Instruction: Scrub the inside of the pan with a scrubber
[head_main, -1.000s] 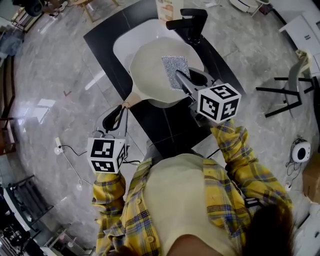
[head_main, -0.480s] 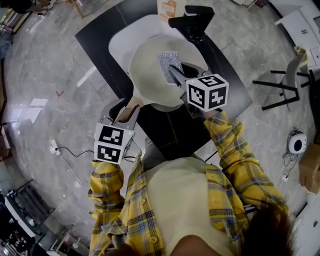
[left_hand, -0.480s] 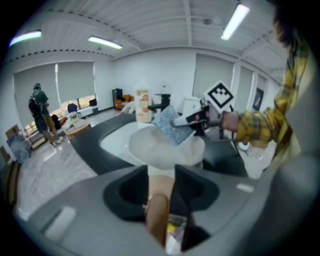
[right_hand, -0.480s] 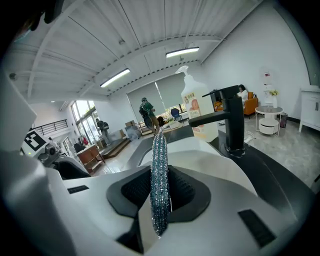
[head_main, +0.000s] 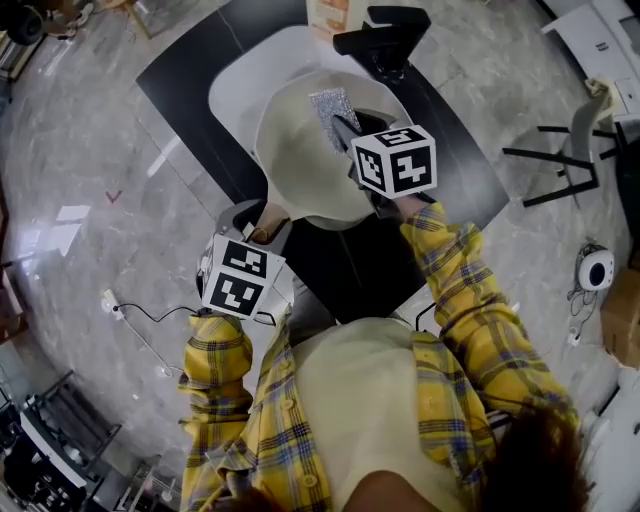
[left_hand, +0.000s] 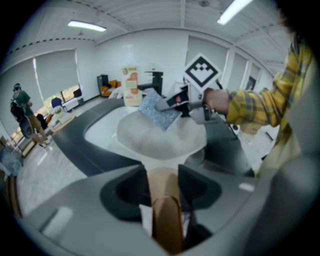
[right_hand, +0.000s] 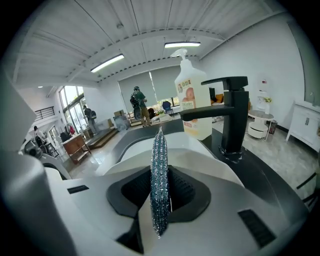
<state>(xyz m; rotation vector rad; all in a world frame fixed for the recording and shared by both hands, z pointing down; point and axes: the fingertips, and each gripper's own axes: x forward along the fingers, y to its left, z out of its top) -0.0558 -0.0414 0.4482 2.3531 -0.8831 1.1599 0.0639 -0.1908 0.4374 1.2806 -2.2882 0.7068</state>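
A cream pan (head_main: 300, 150) sits over the white sink (head_main: 235, 80), its tan handle (head_main: 265, 215) pointing toward me. My left gripper (head_main: 258, 225) straddles that handle (left_hand: 165, 200); its jaws are opening, and the handle lies between them without being pinched. My right gripper (head_main: 340, 130) is shut on a glittery silver scrubber (head_main: 333, 105), held over the far part of the pan's inside. In the right gripper view the scrubber (right_hand: 160, 180) stands edge-on between the jaws. From the left gripper view the scrubber (left_hand: 157, 112) hangs tilted above the pan (left_hand: 160, 140).
A black faucet (head_main: 385, 35) stands behind the pan, with a soap bottle (head_main: 328, 15) to its left. The sink is set in a black counter (head_main: 340, 260). A black chair (head_main: 560, 165) stands at the right. People are far off in the room.
My left gripper slid forward along the handle toward the pan and its jaws widened. My right gripper carried the scrubber toward the pan's far side.
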